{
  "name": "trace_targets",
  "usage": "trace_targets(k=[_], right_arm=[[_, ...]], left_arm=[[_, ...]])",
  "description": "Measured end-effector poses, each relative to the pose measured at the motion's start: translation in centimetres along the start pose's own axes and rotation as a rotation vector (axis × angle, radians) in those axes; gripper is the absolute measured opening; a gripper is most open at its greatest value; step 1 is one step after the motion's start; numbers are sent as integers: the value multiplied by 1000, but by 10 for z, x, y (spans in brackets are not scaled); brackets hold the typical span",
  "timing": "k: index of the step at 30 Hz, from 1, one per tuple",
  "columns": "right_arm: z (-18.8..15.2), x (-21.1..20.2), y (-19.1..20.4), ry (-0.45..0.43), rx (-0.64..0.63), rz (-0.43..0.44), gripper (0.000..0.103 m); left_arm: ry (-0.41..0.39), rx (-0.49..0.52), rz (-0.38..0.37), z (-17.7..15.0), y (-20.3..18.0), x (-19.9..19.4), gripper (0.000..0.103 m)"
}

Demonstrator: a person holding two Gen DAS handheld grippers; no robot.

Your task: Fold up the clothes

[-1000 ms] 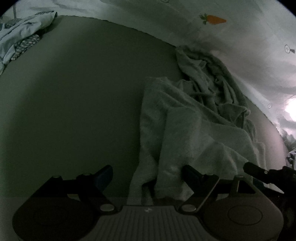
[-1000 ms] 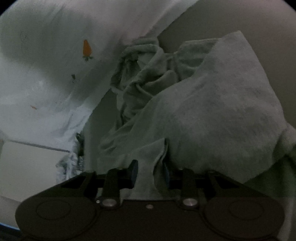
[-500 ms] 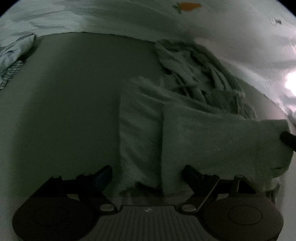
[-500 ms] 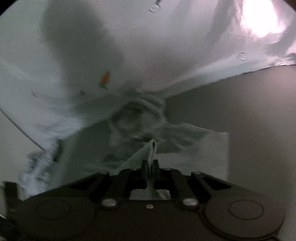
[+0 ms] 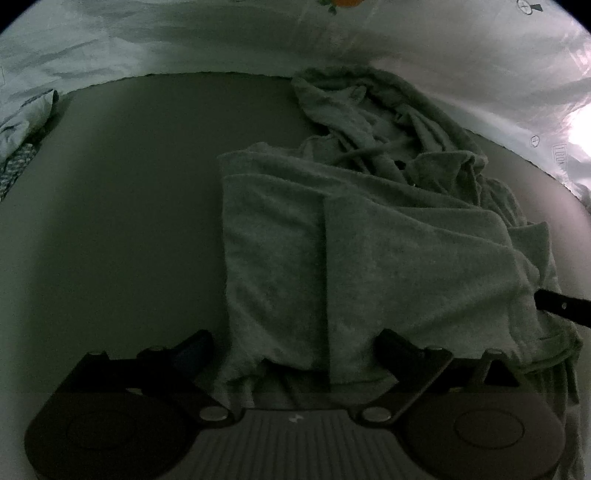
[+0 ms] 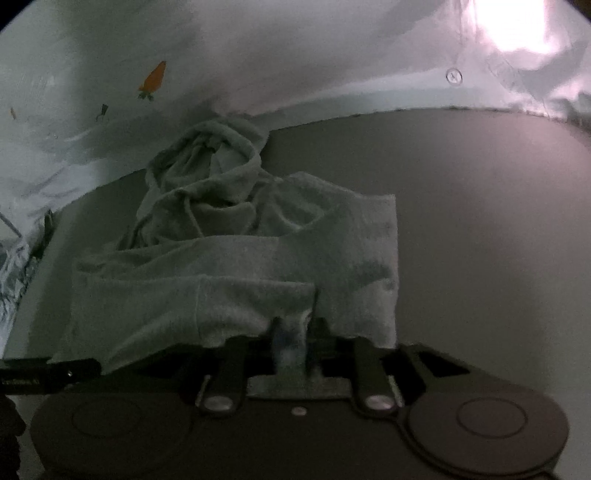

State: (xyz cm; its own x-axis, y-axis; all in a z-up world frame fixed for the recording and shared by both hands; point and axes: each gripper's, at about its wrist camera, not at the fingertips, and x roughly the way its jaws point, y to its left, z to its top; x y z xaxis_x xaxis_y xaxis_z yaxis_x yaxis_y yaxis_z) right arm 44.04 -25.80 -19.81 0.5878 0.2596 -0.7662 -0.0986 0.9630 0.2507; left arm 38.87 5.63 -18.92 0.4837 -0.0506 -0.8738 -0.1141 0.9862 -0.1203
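Observation:
A grey-green fleece garment point(image 5: 369, 251) lies on a dark mat point(image 5: 129, 221), its near part folded flat and its hood end bunched at the back. My left gripper point(image 5: 295, 350) is at the garment's near edge. Its jaws are opening wide, with the cloth edge loose between them and not pinched. In the right wrist view the same garment point(image 6: 258, 266) lies folded in front of my right gripper point(image 6: 297, 332). Those jaws are opening too, with a fold of cloth still between the parted fingers. One finger of the right gripper point(image 5: 561, 306) shows at the left wrist view's right edge.
A white sheet point(image 5: 184, 44) printed with a carrot point(image 6: 153, 79) rises behind the mat. Crumpled pale cloth point(image 5: 22, 118) lies at the mat's far left corner. Bare mat point(image 6: 480, 240) stretches right of the garment. A bright light point(image 6: 517, 26) glares at the upper right.
The right gripper, shut on a lifted flap half a second ago, has brought it down onto the garment and parted its jaws. The left gripper's jaws have widened a little.

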Motion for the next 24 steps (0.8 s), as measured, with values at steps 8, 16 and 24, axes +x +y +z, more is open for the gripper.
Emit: trace_targets(k=[8,16,24], right_arm=[[40,-21,23,-129,-129,-21,78],[91,36,44,-149,-305,-130,89],[139,109,42,-130,-316,-144,89]], left_arm=[[-127,-1,-36,43,22,-32,96],[-170,-45,-33,129,9,6,96],[-154,6,61,211,-4,86,96]])
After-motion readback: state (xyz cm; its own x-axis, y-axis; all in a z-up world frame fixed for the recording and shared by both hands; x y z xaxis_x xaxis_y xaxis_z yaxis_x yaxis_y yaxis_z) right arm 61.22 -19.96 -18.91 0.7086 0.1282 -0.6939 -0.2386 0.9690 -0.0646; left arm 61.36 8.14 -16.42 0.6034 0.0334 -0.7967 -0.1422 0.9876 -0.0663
